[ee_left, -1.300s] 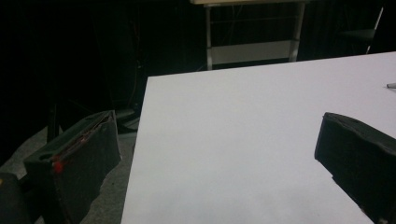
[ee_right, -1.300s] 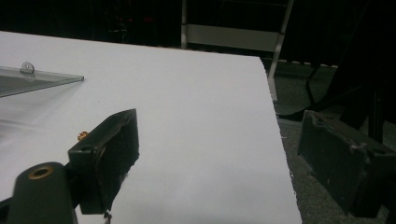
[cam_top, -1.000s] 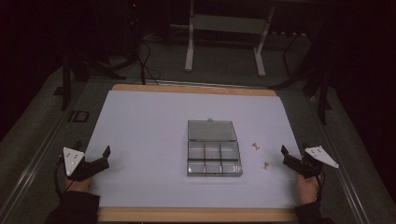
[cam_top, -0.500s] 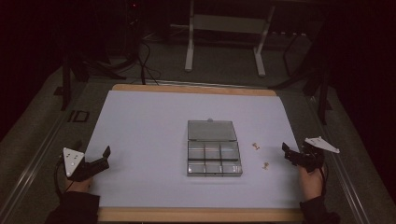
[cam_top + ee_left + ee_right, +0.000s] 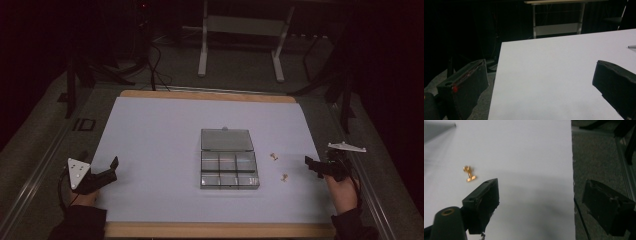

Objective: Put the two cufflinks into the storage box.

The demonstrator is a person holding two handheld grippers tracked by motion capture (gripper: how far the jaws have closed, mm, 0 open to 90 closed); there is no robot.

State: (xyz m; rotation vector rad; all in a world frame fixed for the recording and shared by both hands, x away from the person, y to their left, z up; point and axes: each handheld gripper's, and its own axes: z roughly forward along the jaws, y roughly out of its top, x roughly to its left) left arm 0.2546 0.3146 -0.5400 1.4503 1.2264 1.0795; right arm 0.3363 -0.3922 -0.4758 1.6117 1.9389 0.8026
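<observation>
A clear compartment box point(image 5: 229, 173) lies at the middle of the white table, its lid point(image 5: 225, 139) folded back flat behind it. Two small gold pieces point(image 5: 274, 156) point(image 5: 284, 177) lie loose to its right. My left gripper point(image 5: 99, 160) rests open at the table's left edge with nothing between its jaws. The right gripper point(image 5: 320, 162) is held open at the right edge, empty, pointing towards the gold pieces. In the right gripper view point(image 5: 544, 195), one gold piece point(image 5: 469, 174) lies ahead and left of the jaws. In the left gripper view point(image 5: 539, 75), bare table lies between the jaws.
The table surface point(image 5: 160, 130) is white with a wooden rim point(image 5: 210, 94). Grey floor, cables and a metal stand point(image 5: 240, 40) lie beyond the far edge. A rail point(image 5: 372, 200) runs along the right side. The box's corner point(image 5: 632, 46) peeks in at the left gripper view's right edge.
The right gripper has tilted and shifted slightly outward, so its grey plate now shows edge-on. The left gripper and the box have stayed put.
</observation>
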